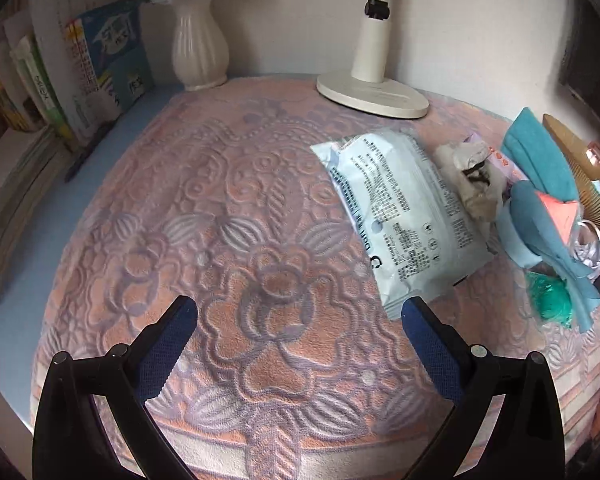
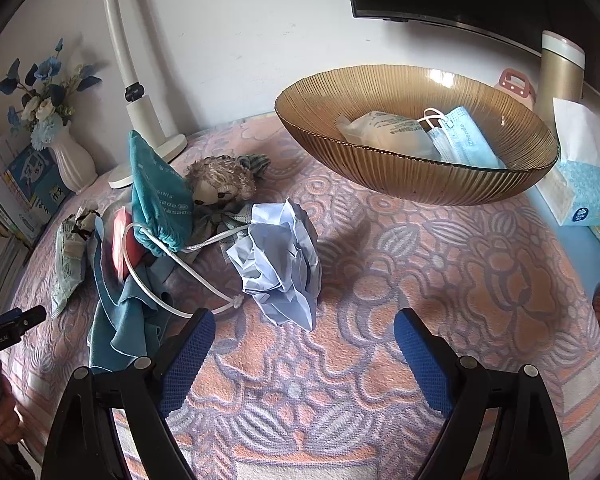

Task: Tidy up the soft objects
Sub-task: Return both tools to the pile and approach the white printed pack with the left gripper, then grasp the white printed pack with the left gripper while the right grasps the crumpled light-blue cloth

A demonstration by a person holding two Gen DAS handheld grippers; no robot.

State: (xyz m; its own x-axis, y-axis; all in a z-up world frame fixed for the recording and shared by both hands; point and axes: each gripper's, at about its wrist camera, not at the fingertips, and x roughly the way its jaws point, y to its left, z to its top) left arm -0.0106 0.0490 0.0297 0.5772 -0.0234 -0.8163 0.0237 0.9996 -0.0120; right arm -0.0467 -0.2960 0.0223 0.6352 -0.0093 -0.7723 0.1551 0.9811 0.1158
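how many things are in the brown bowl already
2 that show: a white printed packet on the left side of the brown bowl and a blue face mask lying against its right side. Anything under them would be hidden.

between my right fingers [image 2: 304, 344] i see bare patterned cloth [image 2: 380, 280] through the centre; crumpled blue paper [image 2: 280, 264] and a white cord [image 2: 172, 264] crowd centre-left, the amber bowl [image 2: 412, 184] blocks upper right. the left view's middle lies bare, wipes pack [image 1: 400, 216] at right.
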